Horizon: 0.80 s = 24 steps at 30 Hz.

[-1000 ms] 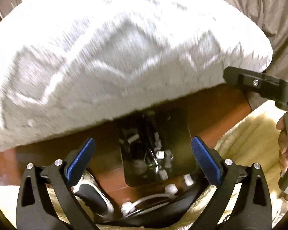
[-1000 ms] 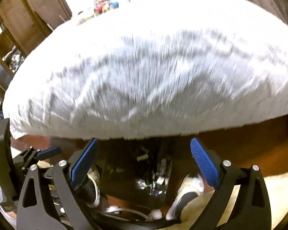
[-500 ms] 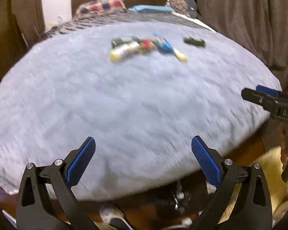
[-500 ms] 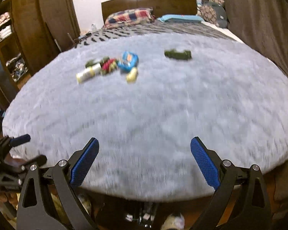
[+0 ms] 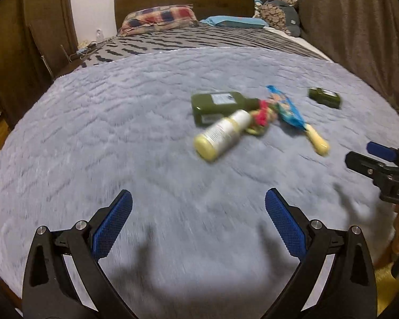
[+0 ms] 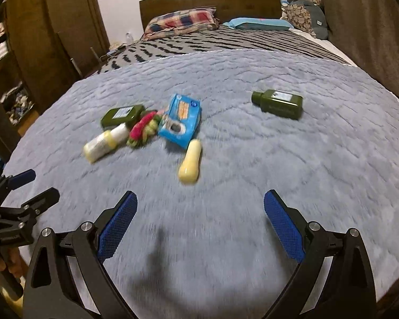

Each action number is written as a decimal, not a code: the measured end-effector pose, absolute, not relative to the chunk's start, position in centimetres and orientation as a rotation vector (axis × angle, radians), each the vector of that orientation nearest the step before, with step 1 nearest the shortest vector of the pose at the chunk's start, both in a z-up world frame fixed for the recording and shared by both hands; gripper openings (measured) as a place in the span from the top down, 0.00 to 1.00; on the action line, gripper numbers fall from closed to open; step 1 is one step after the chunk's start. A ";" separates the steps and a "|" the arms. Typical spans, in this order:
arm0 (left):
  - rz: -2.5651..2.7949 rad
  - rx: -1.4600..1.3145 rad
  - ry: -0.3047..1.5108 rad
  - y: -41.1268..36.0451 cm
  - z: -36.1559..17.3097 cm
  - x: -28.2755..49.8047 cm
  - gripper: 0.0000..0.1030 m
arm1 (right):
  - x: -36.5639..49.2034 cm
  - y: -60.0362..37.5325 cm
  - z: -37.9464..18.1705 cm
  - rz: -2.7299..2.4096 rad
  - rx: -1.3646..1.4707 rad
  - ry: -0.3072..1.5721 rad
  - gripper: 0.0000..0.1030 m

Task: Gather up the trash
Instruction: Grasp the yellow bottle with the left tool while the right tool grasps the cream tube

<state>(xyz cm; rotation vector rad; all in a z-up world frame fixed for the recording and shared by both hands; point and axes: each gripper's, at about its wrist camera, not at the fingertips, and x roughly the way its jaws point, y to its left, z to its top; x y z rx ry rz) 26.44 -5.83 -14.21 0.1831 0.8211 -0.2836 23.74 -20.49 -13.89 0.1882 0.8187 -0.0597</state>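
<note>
We see the trash in a loose cluster mid-blanket: a green bottle (image 6: 121,115), a white-and-yellow bottle (image 6: 103,142), a blue packet (image 6: 180,120) and a yellow tube (image 6: 190,161), with a second green bottle (image 6: 278,104) well apart. Our left gripper (image 5: 198,226) and right gripper (image 6: 200,226) hover, claws wide, over the grey blanket (image 6: 279,159).

Motion blur smears the pale yellow plastic bottle (image 5: 222,135) and small cream tube (image 6: 190,162); their labels are unreadable. The red-and-yellow crumpled wrapper (image 6: 143,129) partly hides a dark green flat bottle (image 6: 121,115).
</note>
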 end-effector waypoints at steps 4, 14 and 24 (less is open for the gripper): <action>-0.288 0.233 0.813 -7.1 -15.4 28.9 0.08 | 25.9 -20.3 -15.0 -0.047 0.213 0.830 0.26; -0.350 0.258 0.833 -9.8 -17.1 33.6 0.39 | 28.2 -20.0 -16.8 -0.042 0.209 0.864 0.50; -0.412 0.217 0.881 -10.2 -18.0 35.1 0.51 | 28.1 -19.9 -17.3 -0.077 0.194 0.850 0.79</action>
